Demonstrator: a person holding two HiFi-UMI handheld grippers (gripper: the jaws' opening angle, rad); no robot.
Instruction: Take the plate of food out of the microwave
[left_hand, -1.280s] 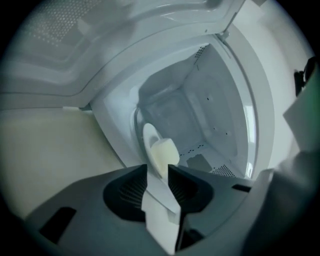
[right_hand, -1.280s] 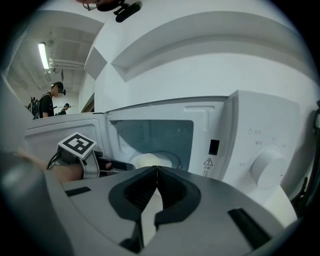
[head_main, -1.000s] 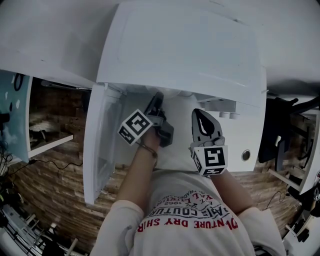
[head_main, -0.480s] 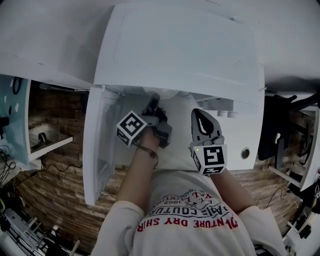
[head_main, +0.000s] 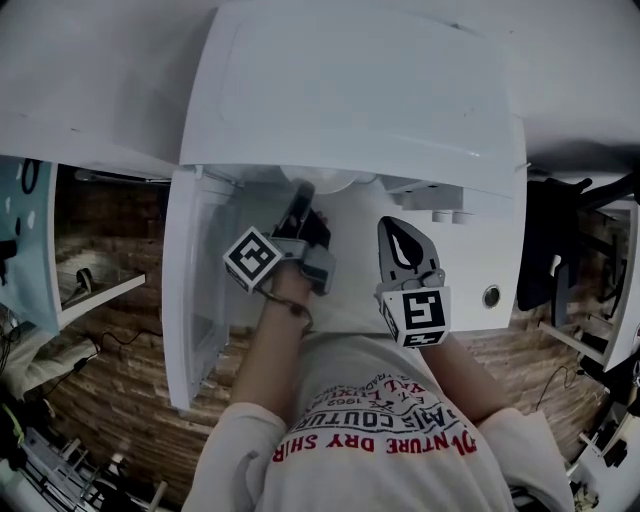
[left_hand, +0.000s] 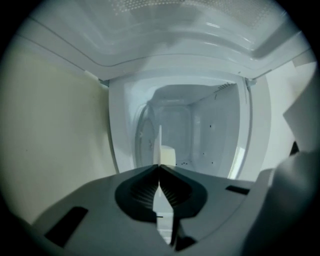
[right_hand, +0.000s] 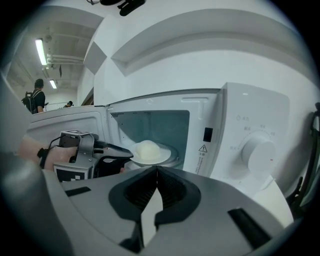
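Plate (right_hand: 162, 159) rim sits pinched between the left gripper's (left_hand: 159, 167) jaws, which have just closed from wide apart a second ago. It runs edge-on, upright at centre in the left gripper view. Beyond the fingertips it lies flat, bearing a pale food (right_hand: 146, 147) mound, in the microwave (right_hand: 240, 130) mouth. Right gripper (right_hand: 157, 169) is closed, empty, outside.

Grey two-fingered left gripper (left_hand: 159, 167), bare forearm (head_main: 268, 350) outstretched, has just closed its fingers onto the white plate (right_hand: 166, 158) at its rim. Grey right gripper (right_hand: 157, 171) hovers, fingers together, empty.
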